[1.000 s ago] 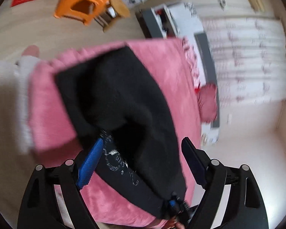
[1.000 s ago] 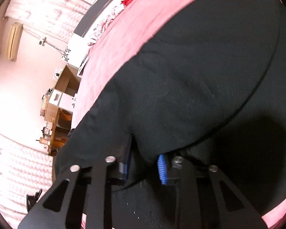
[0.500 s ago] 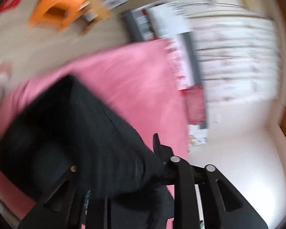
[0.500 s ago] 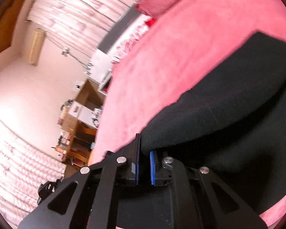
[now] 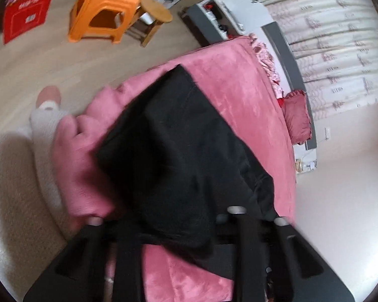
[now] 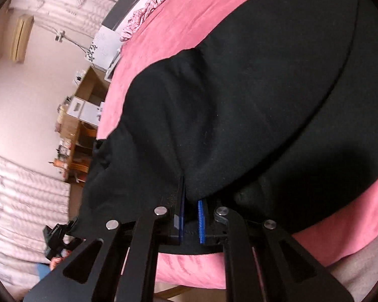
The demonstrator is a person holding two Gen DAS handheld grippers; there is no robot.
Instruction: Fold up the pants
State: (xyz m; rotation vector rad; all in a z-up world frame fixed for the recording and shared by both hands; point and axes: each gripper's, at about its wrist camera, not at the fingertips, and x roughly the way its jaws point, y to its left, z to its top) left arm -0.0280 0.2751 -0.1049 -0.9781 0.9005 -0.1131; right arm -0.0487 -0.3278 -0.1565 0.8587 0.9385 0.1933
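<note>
Black pants point(image 5: 184, 146) lie partly folded on a bed with a pink cover point(image 5: 239, 93). In the left wrist view the cloth drapes over my left gripper point(image 5: 179, 216) and hides its fingertips; the jaws look closed on a bunch of the fabric. In the right wrist view the pants point(image 6: 252, 100) fill most of the frame and lie doubled over the pink cover point(image 6: 179, 25). My right gripper point(image 6: 190, 216) is shut on a fold of the pants, with cloth pinched between the blue pads point(image 6: 201, 222).
An orange plastic stool point(image 5: 103, 7), a small wooden stool point(image 5: 156, 15) and a red box point(image 5: 25, 15) stand on the floor beyond the bed. A red cushion point(image 5: 297, 115) lies at the bed's head. A person's foot point(image 5: 48, 98) is beside the bed. Wooden shelves point(image 6: 73, 138) stand by the wall.
My left gripper went from open above the pants to closed in the fabric. Both grippers have moved with the cloth, and the pants now lie doubled over on the cover.
</note>
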